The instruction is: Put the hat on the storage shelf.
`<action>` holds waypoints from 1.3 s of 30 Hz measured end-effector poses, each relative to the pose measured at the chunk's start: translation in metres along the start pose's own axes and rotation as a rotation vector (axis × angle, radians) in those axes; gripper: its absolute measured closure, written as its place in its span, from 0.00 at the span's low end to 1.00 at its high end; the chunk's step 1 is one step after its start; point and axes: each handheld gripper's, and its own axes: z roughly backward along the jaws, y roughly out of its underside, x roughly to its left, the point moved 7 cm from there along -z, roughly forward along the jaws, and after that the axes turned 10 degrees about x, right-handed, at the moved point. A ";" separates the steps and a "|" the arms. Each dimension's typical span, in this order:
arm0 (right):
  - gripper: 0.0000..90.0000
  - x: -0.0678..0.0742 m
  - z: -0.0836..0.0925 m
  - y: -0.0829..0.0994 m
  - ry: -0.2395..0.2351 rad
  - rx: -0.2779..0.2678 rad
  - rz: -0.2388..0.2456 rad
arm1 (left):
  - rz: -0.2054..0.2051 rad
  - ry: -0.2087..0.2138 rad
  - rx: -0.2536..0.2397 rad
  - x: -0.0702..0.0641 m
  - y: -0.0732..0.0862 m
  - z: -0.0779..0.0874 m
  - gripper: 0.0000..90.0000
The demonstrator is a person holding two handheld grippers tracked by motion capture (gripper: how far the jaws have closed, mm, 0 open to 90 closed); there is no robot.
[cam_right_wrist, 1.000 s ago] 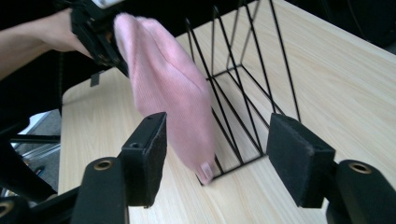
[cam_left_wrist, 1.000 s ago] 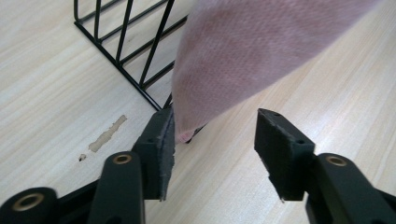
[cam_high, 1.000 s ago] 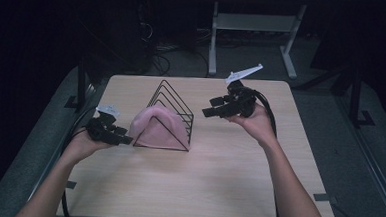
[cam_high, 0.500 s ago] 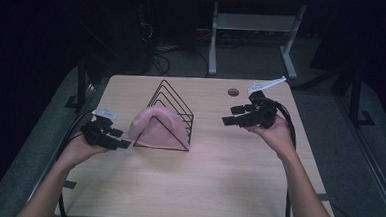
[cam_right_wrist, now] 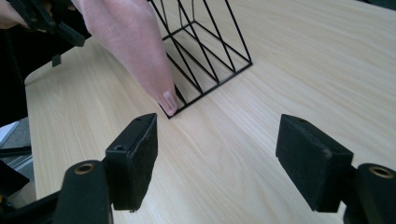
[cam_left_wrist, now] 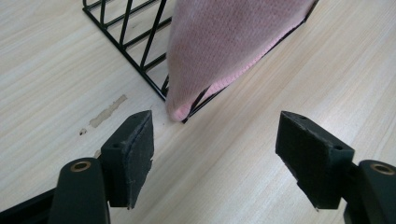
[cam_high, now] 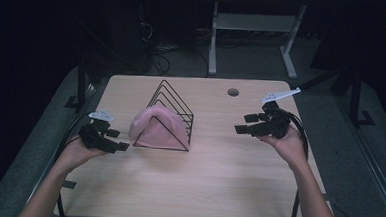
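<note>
Pink knitted cloth [cam_high: 156,128] hangs over the near end of a black wire rack [cam_high: 173,111], a triangular frame standing near the middle of my pale wood counter [cam_high: 212,184]. The cloth drapes down both sloping sides, so the frame carries it like a tent and it needs no hand to stay up. In the left claw view its lower hem [cam_left_wrist: 180,112] reaches the rack's bottom corner at the counter surface.

My left claw [cam_high: 115,139] sits low just beside that corner, at the left of the rack. Its jaws have just been opening and now stand wide with nothing between them; the cloth corner lies just ahead of the pads [cam_left_wrist: 135,154], apart from them. I judge that it has let go, since the fabric rests on the wire by itself.

My right claw [cam_high: 245,124] hovers well to the right of the rack, pointed back toward it. Its jaws have also just been opening and hold nothing; bare wood shows between the pads [cam_right_wrist: 135,158]. From its own camera I see the cloth's other lower corner with a small sewn label [cam_right_wrist: 169,100], resting against the rack's base wire.

A round cable hole [cam_high: 233,92] sits at the counter's far edge. I judge the draping finished, with both claws standing clear.
</note>
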 end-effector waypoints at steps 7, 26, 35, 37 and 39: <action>0.32 -0.004 0.000 0.018 0.011 0.009 -0.025 | 0.009 -0.005 -0.002 -0.002 0.005 -0.001 0.30; 0.32 -0.014 0.003 0.074 0.049 0.019 -0.086 | 0.003 -0.015 -0.025 -0.012 0.014 -0.004 0.30; 0.29 -0.011 -0.001 0.112 0.052 0.042 -0.128 | -0.003 -0.025 -0.039 -0.025 0.021 -0.006 0.30; 0.29 -0.008 0.000 0.119 0.065 0.045 -0.122 | -0.003 -0.026 -0.053 -0.027 0.021 -0.007 0.30; 0.29 -0.003 0.003 0.126 0.082 0.045 -0.122 | -0.006 -0.028 -0.055 -0.030 0.022 -0.009 0.30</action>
